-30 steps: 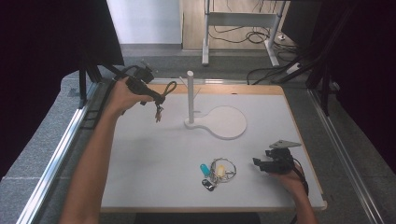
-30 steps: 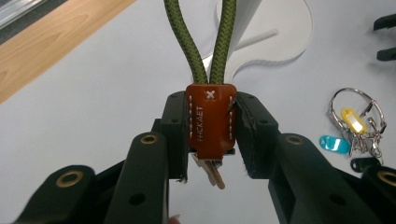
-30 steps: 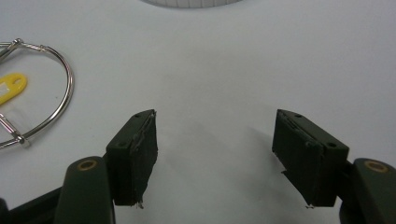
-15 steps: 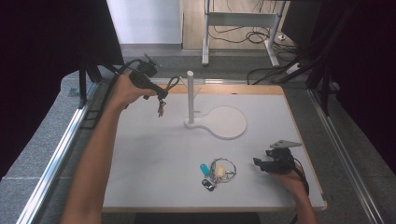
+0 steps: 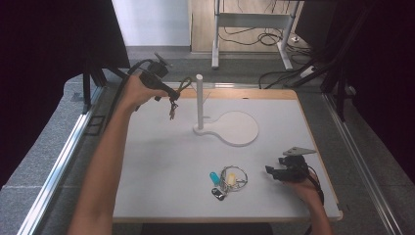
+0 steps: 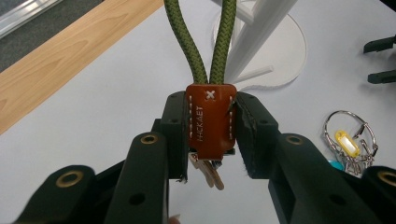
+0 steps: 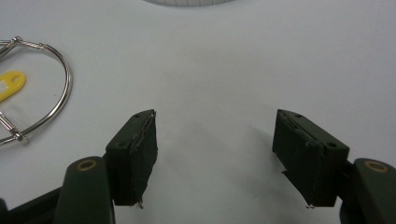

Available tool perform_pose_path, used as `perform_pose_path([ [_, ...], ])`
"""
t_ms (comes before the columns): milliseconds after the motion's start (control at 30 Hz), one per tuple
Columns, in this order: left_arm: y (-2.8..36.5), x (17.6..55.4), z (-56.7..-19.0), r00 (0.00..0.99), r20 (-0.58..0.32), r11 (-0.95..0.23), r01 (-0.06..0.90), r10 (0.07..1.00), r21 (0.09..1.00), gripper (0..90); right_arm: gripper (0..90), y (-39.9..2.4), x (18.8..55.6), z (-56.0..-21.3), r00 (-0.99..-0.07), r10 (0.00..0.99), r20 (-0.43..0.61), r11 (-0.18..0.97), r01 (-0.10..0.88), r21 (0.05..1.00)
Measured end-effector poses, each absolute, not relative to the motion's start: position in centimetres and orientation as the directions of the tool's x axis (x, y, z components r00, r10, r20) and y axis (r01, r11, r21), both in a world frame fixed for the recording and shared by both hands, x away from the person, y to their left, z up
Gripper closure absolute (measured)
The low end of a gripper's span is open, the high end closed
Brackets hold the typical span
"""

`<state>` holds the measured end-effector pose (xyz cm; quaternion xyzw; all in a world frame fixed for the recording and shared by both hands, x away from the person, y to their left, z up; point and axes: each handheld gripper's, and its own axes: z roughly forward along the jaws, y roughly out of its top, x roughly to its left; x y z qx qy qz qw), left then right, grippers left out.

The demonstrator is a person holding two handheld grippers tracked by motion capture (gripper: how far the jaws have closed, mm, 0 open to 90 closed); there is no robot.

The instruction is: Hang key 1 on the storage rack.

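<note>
White tabletop [image 5: 161, 161] (wood-edged, grey floor [image 5: 44, 147] around): left tongs [image 5: 172, 94] pinching keychain [image 6: 210, 122], right tongs [image 5: 272, 171] spread.

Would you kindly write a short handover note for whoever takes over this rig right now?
Left gripper: shut on the brown leather tab of the green cord keychain, held up beside the white post.
Right gripper: open, nothing between its jaws, low over the table next to the wire key ring.
Done: keychain lifted.
Left: probably loop the cord over the post, then the ring.
</note>
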<state>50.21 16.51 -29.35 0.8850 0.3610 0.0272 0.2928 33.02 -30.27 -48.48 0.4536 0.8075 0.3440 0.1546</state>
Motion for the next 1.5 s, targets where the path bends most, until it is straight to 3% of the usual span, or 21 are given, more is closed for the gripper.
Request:
perform_pose_path([
  [1000, 13.7, 50.3, -32.4, 0.764, -0.161, -0.631, 0.615, 0.624, 0.473, 66.8, 31.4, -30.7, 32.9, -48.3, -0.518, 0.854, 0.057, 0.332, 0.626, 0.705],
  [1500, 13.4, 50.5, -33.4, 0.763, -0.166, -0.621, 0.615, 0.625, 0.486, 64.4, 31.4, -30.8, 32.9, -48.3, -0.518, 0.853, 0.057, 0.333, 0.626, 0.705],
])
